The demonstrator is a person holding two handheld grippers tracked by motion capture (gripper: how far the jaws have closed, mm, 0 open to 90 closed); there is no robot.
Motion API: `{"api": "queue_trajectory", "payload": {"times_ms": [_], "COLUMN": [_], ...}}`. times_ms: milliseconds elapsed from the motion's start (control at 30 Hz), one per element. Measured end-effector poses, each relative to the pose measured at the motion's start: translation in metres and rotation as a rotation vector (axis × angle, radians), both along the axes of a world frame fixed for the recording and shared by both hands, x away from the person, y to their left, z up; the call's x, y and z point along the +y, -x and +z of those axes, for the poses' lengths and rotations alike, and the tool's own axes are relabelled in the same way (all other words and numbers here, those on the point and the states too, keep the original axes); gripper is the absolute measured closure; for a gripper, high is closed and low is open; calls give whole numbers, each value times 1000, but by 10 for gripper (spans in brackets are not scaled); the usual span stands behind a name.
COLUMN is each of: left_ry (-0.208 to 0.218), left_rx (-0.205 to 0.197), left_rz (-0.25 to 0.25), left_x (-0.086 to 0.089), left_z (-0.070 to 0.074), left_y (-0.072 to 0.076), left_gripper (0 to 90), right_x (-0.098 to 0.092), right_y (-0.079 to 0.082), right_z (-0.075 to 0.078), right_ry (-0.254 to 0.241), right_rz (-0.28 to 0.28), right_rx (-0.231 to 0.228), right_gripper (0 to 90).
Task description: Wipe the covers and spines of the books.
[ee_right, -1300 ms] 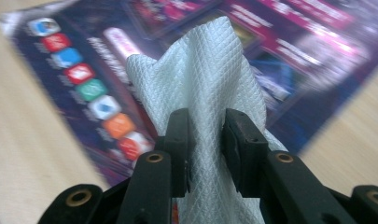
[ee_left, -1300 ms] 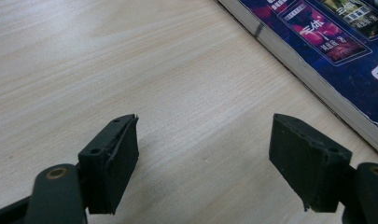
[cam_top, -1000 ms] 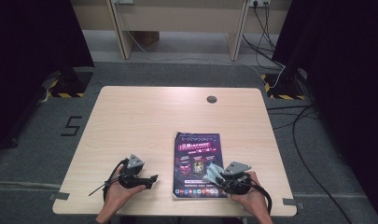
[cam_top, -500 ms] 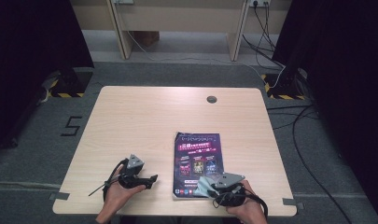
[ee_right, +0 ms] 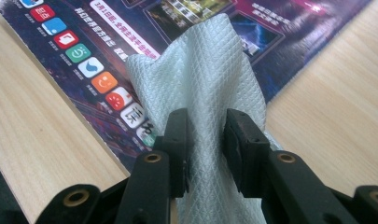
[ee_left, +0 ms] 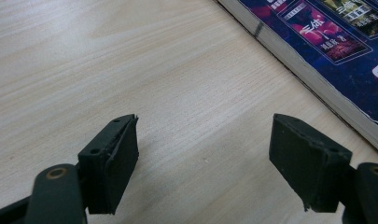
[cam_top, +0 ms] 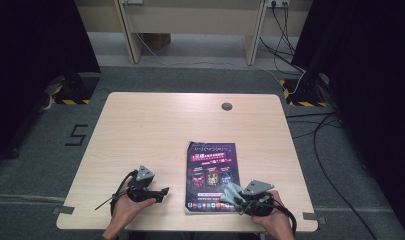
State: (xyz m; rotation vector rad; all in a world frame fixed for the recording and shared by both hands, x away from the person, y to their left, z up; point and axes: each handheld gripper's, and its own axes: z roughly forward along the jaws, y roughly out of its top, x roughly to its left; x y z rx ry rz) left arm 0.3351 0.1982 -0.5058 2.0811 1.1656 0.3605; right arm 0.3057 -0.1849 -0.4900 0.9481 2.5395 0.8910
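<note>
1. White quilted cloth [cam_top: 233, 192] pinched in right gripper [cam_top: 238, 199], resting on near corner of book [cam_top: 211, 170], at table [cam_top: 155, 130] front edge.
2. Left gripper [ee_left: 203, 163] spread wide over bare wood, holding nothing, beside book's page edge.
3. Soft, light, limp weave [ee_right: 205, 79] bunched between right gripper [ee_right: 206, 149] pads; likely best gripped at a gathered fold, not a single loose corner.

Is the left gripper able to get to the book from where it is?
Probably yes. The left gripper sits open on bare table just beside the book, with nothing between them. The right gripper holds a cloth at the far corner.
</note>
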Motion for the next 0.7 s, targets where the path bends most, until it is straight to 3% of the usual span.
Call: {"api": "queue_trajectory", "payload": {"times_ms": [333, 533, 700], "left_ry": [7, 6, 44], "left_rx": [8, -11, -9], "left_rz": [1, -10, -32], "left_x": [0, -4, -13], "left_z": [0, 1, 0], "left_y": [0, 2, 6], "left_gripper": [234, 235, 235], "right_x": [-2, -7, -5], "right_y": [17, 12, 6], "right_z": [2, 1, 0], "right_ry": [-2, -10, -8], "right_rz": [65, 21, -4], "right_rx": [43, 30, 1], "right_gripper": [716, 711, 713]}}
